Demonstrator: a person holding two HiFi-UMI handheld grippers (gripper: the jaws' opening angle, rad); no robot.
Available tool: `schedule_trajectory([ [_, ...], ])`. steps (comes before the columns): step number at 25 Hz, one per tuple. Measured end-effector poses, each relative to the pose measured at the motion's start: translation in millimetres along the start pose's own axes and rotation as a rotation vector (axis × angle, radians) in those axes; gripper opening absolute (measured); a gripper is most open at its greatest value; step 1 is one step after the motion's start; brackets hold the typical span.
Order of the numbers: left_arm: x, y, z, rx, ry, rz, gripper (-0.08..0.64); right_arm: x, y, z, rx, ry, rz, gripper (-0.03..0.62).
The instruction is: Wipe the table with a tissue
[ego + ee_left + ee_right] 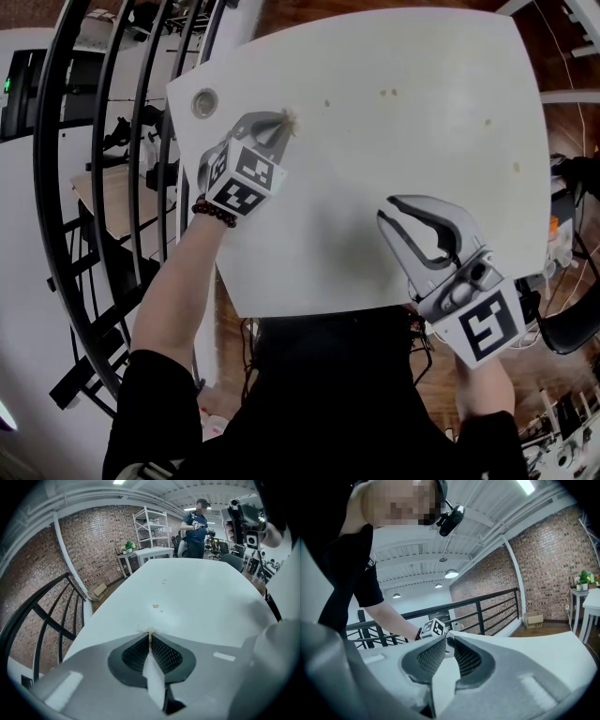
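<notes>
Left hand-held gripper point(279, 124) is out over the far left part of the bench point(375, 178), angled nose-down, jaws pinched tight on a small scrap of tissue point(286, 119). Only a frayed, yellowish tuft pokes out past the tips. That steep tilt makes sense: it puts the tuft, not the plastic, towards the surface. From where I stand I can't tell if the tissue is actually touching the top or sitting just above it.

In the left gripper view, a few brownish specks point(155, 606) lie on the white top ahead of the jaws. More specks are scattered well apart toward the far right side. That looks like the dirt it's after, so I'd call this early going, with most of the wiping left to do.

The right hand-held gripper point(386, 210) hangs near the front edge, close in to the person's body and well apart from the left. Its jaws are drawn together, tips just about meeting, with nothing between them. It seems parked there simply to stay out of the wiping path.

One worry: that scrap is tiny, so a hard push could scrape the jaw tips on the bench or drag the tissue loose. A black railing point(66, 187) runs just beyond the bench's left side.
</notes>
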State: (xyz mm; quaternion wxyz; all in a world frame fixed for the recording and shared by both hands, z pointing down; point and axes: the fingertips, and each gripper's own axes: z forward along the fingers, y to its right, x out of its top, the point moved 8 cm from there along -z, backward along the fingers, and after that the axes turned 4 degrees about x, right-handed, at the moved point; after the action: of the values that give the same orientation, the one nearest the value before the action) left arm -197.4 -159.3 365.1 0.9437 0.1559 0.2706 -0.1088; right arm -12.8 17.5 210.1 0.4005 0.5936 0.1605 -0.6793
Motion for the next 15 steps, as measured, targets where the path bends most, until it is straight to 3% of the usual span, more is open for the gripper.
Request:
schedule_trajectory([
  [15,40,8,12,-0.026,0.057,0.049,0.032,-5,11,-16,-0.03,0.009,0.014,0.048],
])
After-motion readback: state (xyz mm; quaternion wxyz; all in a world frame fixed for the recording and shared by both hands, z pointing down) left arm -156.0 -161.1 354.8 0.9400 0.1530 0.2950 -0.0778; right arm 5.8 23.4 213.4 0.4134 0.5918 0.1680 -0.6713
